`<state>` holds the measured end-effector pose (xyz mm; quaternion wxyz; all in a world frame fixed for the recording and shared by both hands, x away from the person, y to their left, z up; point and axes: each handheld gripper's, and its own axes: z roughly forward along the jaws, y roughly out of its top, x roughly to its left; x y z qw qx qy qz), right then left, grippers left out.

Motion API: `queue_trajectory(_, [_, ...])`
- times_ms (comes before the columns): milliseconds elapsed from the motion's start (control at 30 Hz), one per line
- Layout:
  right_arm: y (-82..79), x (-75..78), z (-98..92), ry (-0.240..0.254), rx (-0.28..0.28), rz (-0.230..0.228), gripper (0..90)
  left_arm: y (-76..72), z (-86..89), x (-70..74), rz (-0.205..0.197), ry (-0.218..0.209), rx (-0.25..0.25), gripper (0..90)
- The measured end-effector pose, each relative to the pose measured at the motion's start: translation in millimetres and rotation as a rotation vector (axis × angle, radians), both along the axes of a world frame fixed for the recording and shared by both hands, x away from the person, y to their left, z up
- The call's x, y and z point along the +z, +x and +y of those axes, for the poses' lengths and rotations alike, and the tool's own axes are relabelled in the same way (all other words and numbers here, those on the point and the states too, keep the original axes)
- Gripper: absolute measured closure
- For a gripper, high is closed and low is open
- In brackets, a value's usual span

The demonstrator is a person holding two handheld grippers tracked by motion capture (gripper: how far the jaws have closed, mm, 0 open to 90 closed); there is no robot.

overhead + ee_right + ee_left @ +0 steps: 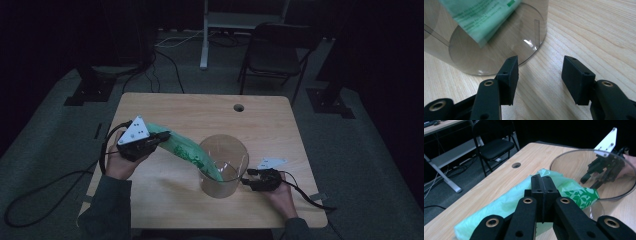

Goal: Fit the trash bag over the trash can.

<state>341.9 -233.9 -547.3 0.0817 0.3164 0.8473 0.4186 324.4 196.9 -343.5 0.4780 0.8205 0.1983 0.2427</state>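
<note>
A light green plastic bag [182, 150] with darker green print stretches from my left gripper [159, 137] down over the rim into a clear round container [223, 167] in the middle of the table. In the left gripper view the jaws [541, 178] are pressed together on the bag's [506, 202] upper end, above the table. The bag's lower end [479, 17] hangs inside the container [499, 50]. My right gripper [540, 67] rests low on the table just right of the container's base, open, with nothing between its jaws. It shows through the container wall [564, 156] as well.
The wooden table [165, 200] has a round cable hole [238, 107] near its far edge. A black folding chair [272, 55] and a white desk leg [204, 45] stand beyond the table. Cables trail off both grippers toward the floor.
</note>
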Motion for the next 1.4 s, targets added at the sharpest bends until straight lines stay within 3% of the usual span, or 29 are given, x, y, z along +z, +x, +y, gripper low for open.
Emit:
queue_trajectory(433, [0.8, 1.0, -3.1, -0.014, -0.024, -0.003, 46.6, 0.5, -6.9, 14.5, -0.016, -0.005, -0.008, 90.0])
queue_trajectory(633, [0.7, 4.1, -7.7, -0.022, -0.045, -0.001, 48.5, 0.3, -9.2, 16.4, -0.019, -0.029, -0.017, 90.0])
queue_trajectory(1000, [-6.9, 32.2, -17.4, 0.009, -0.052, -0.060, 63.3, 3.2, -15.3, 16.8, -0.018, -0.032, -0.023, 90.0])
queue_trajectory(1067, [-7.7, 37.0, -20.3, 0.016, -0.057, -0.070, 63.5, 3.5, -17.4, 18.5, -0.018, -0.046, -0.031, 90.0])
queue_trajectory(1133, [-8.4, 41.0, -22.7, 0.022, -0.064, -0.079, 63.4, 2.3, -23.3, 20.1, -0.033, -0.001, -0.032, 90.0])
queue_trajectory(1200, [-9.4, 44.9, -24.9, 0.040, -0.071, -0.087, 63.0, 2.1, -24.1, 21.9, -0.027, -0.035, -0.051, 90.0])
queue_trajectory(1267, [-10.5, 48.9, -26.5, 0.052, -0.075, -0.093, 62.8, 1.6, -29.5, 21.6, -0.033, 0.013, -0.055, 90.0])
queue_trajectory(1333, [-11.7, 54.5, -27.4, 0.048, -0.082, -0.104, 62.5, 0.6, -30.9, 21.7, -0.029, -0.014, -0.078, 90.0])
queue_trajectory(1400, [-13.0, 62.0, -28.5, 0.049, -0.084, -0.118, 62.5, 0.5, -33.7, 21.0, -0.026, -0.011, -0.083, 90.0])
